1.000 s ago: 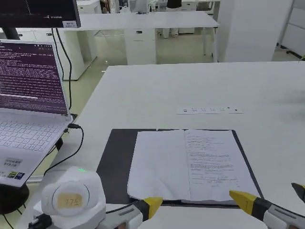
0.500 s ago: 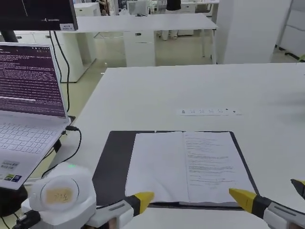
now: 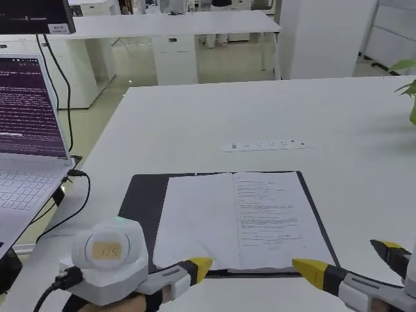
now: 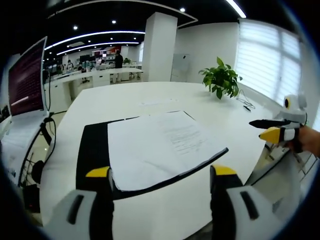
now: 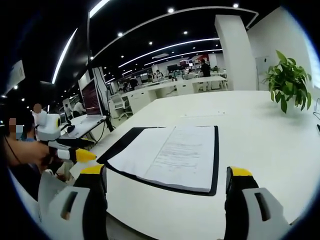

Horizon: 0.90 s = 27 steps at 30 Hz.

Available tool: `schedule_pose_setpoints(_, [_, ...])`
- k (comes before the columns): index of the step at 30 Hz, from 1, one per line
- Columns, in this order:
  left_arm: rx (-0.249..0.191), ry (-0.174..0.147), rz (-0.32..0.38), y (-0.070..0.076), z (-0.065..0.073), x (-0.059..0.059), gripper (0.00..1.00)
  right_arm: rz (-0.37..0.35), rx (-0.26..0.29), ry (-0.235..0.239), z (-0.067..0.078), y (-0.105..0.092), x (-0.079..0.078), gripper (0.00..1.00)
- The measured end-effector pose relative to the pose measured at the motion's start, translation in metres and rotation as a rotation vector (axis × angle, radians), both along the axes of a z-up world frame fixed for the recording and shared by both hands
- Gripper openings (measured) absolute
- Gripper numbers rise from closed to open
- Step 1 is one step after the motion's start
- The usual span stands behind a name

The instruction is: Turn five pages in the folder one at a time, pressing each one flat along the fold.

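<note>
Before the folder (image 3: 144, 198), I hold left gripper (image 4: 160, 172) and right gripper (image 5: 166, 170) wide open, empty; seemingly between turns; next, pinch the right page (image 3: 270, 218) at its corner.

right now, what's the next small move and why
Probably ease the right claw forward to the near corner of the printed page: the folder lies open, and this claw and the left claw hang open at its near edge, gripping nothing.

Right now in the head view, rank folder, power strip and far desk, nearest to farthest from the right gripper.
1. folder, just left of the right gripper
2. power strip, mid-table
3. far desk, across the aisle
</note>
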<state>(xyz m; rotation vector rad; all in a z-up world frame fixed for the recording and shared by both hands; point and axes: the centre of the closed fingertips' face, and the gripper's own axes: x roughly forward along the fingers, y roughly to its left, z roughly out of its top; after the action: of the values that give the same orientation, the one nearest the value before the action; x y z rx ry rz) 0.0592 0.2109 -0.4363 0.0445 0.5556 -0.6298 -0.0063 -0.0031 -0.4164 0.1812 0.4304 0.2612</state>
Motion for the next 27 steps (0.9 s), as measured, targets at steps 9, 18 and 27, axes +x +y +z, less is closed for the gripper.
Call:
schedule_pose_setpoints(9, [0.038, 0.022, -0.118, -0.06, -0.025, 0.006, 0.77, 0.047, -0.006, 0.023, -0.011, 0.002, 0.0, 0.99])
schedule_pose_setpoints(18, [0.053, 0.024, -0.213, -0.116, -0.042, 0.013, 0.76, 0.054, 0.025, 0.045, -0.017, 0.0, 0.001, 0.99])
schedule_pose_setpoints(27, [0.047, 0.029, -0.254, -0.16, -0.066, 0.022, 0.75, 0.034, 0.052, 0.061, -0.021, -0.004, 0.002, 0.97])
